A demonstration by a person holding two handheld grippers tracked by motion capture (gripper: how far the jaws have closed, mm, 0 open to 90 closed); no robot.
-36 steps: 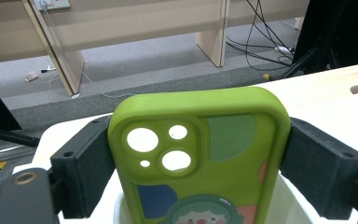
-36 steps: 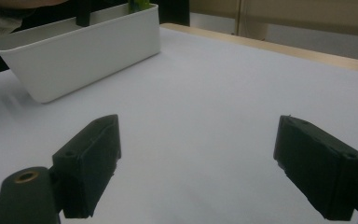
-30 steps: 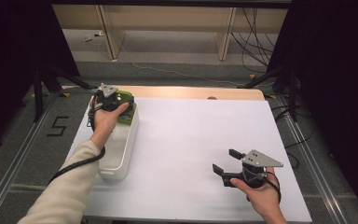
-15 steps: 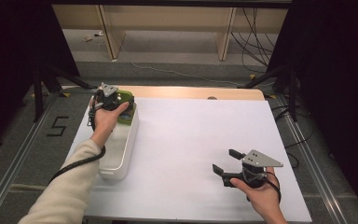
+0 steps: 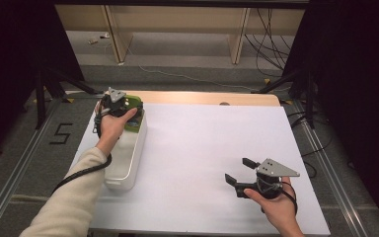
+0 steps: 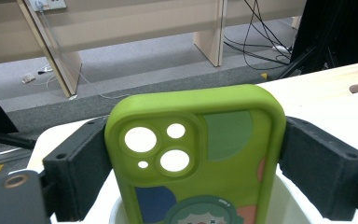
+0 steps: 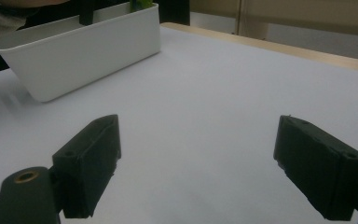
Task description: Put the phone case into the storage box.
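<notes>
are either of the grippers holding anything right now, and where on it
The left gripper has a green phone case between its fingers, gripped by its two long side edges over the white bin. The right gripper holds nothing.

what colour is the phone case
Lime green with cartoon patches, phone case; best in the left gripper view.
</notes>
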